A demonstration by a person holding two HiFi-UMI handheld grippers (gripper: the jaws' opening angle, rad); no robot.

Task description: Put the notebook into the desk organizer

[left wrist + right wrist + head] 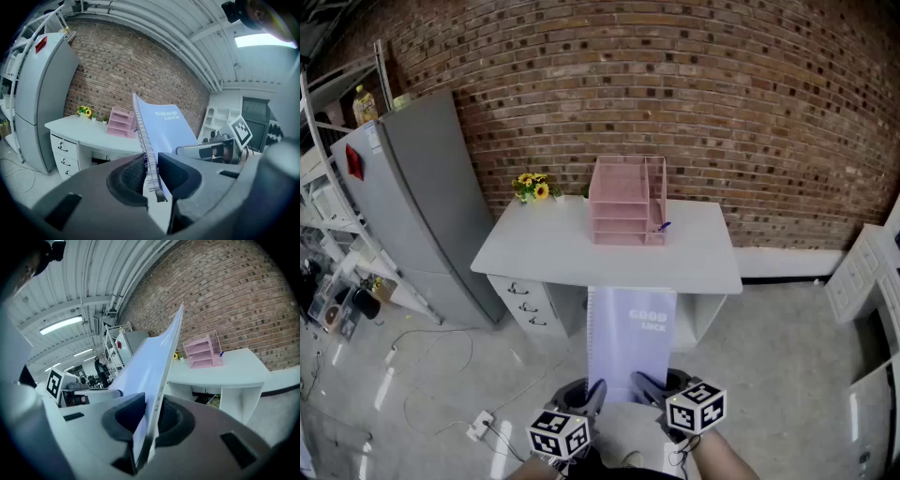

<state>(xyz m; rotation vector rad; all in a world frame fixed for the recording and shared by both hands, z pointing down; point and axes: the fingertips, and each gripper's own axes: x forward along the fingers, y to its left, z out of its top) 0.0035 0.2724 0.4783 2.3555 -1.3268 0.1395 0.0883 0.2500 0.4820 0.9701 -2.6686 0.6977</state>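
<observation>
A pale lilac spiral notebook [630, 339] with "GOOD LUCK" on its cover is held out flat in front of the person, short of the desk. My left gripper [592, 394] is shut on its spiral-bound left edge [146, 154]. My right gripper [649, 386] is shut on its right edge [157, 380]. The pink desk organizer [626, 201] stands at the back middle of the white desk [553, 253], with open shelves toward the front and an upright slot on its right; it also shows far off as the organizer [121, 123] and the organizer [202, 352].
A small pot of yellow flowers [534, 187] sits on the desk's back left. A grey fridge [422, 206] stands left of the desk, a brick wall [741, 103] behind it. Cables and a power strip [478, 427] lie on the floor at left. White shelving [862, 281] is at right.
</observation>
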